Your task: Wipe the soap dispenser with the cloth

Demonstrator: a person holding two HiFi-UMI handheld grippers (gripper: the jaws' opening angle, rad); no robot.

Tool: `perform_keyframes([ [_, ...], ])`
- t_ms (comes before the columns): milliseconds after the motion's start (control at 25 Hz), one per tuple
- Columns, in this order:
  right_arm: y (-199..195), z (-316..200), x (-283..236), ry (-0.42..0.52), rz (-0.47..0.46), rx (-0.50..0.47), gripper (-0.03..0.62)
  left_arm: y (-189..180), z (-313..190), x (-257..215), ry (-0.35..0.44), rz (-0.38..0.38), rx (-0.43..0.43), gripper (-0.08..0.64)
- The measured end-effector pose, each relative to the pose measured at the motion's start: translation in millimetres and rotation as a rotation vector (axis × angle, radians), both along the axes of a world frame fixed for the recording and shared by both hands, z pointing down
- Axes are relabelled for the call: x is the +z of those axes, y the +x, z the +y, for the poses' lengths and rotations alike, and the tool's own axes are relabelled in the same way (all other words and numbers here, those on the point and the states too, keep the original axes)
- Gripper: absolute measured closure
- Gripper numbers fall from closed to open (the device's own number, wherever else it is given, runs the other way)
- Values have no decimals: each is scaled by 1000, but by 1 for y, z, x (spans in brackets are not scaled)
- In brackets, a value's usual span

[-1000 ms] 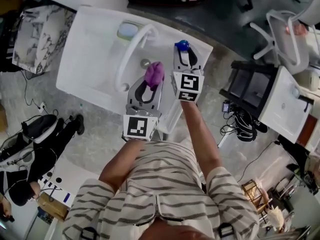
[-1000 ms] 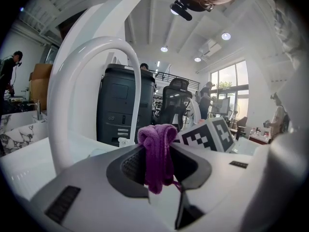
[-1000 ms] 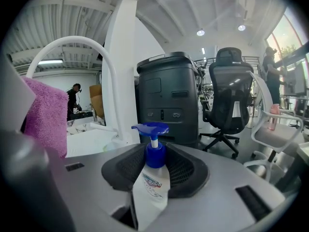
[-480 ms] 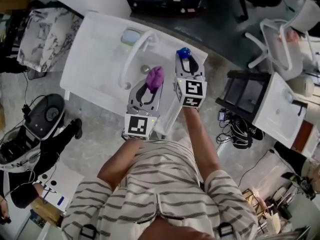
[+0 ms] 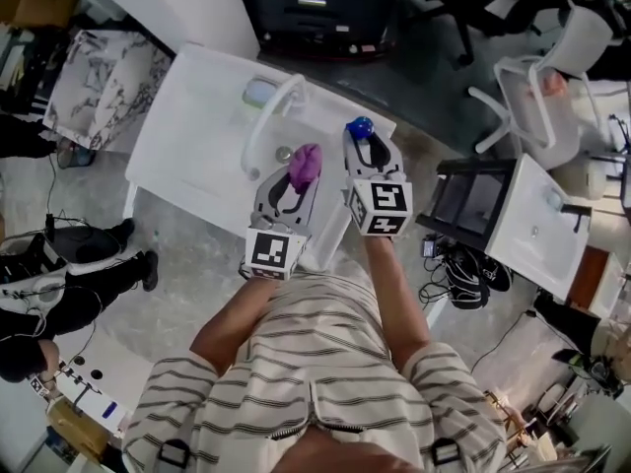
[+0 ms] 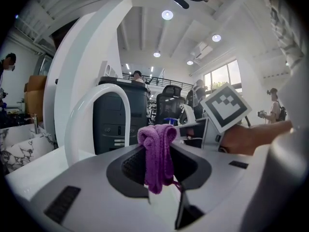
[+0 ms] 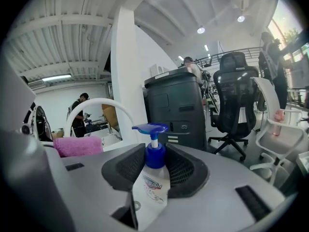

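1. Soap dispenser (image 7: pixel 153 175) was held upright in the right gripper (image 5: pixel 361 144). The jaws were clamped on the clear bottle just under the blue pump, the same grip as a second earlier.
2. In the head view it was kept in the air over the right end of the white sink (image 5: pixel 187 146), to the right of the curved faucet (image 5: pixel 264 131).
3. Purple cloth (image 6: pixel 156 156) was pinched in the left gripper (image 5: pixel 299 177) with the jaws closed on it. A bunched roll sat on top and a tail hung down; this grip was unchanged too.
4. Cloth and dispenser were side by side, near but apart, and no contact was seen.
5. Against the earlier frames, both grippers were raised further off the sink. The right marker cube was seen slightly larger and lower in the head view.
6. The pump top was brought closer to level with the cloth than before.
7. The sink was seen a little smaller and shifted in the head view.
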State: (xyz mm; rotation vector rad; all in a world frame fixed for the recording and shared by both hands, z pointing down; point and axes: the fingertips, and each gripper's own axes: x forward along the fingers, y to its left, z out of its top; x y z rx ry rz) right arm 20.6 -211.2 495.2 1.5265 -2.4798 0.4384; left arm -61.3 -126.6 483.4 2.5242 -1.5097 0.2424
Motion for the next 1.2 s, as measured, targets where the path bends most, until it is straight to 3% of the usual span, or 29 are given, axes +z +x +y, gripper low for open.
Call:
perform_keyframes([
  [560,0,39,-59,50,6,-20,454,13,18,-30,52,-5,96,443],
  [1200,-2,64,-96,100,-7,-27,454,19,22,-53,103,-5,135,443],
])
